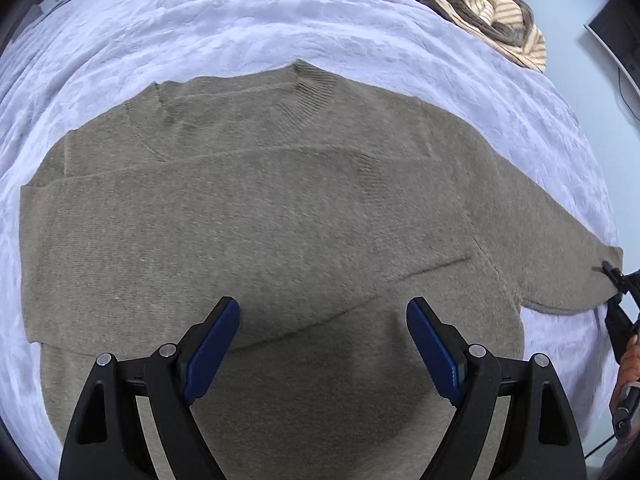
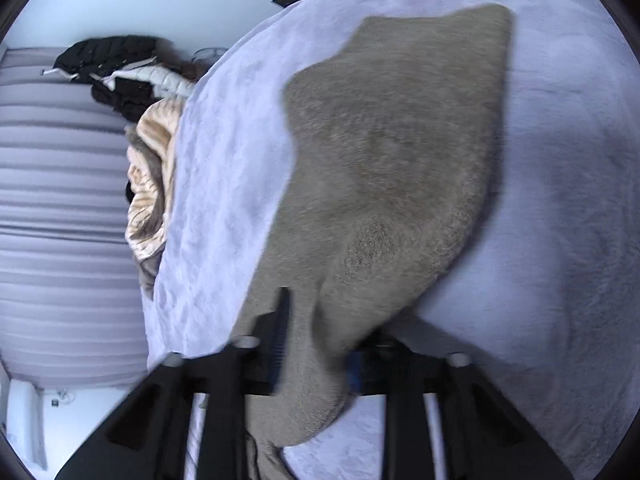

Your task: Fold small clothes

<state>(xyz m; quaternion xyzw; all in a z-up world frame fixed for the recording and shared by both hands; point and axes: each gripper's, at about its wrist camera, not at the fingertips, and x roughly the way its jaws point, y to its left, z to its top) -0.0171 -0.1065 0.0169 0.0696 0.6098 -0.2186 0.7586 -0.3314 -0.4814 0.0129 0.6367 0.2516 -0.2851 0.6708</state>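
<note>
A taupe knit sweater (image 1: 260, 220) lies flat, neck away from me, on a lavender fleece blanket (image 1: 200, 32). One sleeve is folded across its chest. My left gripper (image 1: 323, 306) hovers over the lower body of the sweater, jaws wide open with nothing between them. The other sleeve (image 1: 560, 240) stretches out to the right, where my right gripper (image 1: 612, 276) meets its cuff. In the right wrist view that sleeve (image 2: 392, 184) runs up from between the fingers of my right gripper (image 2: 320, 328), which is shut on it; the picture is blurred.
A striped beige garment (image 1: 492, 12) is heaped at the blanket's far right edge, with a black jacket (image 2: 116, 72) behind it. A grey ribbed panel (image 2: 60, 200) stands beyond the bed. A person's hand (image 1: 632, 356) holds the right gripper.
</note>
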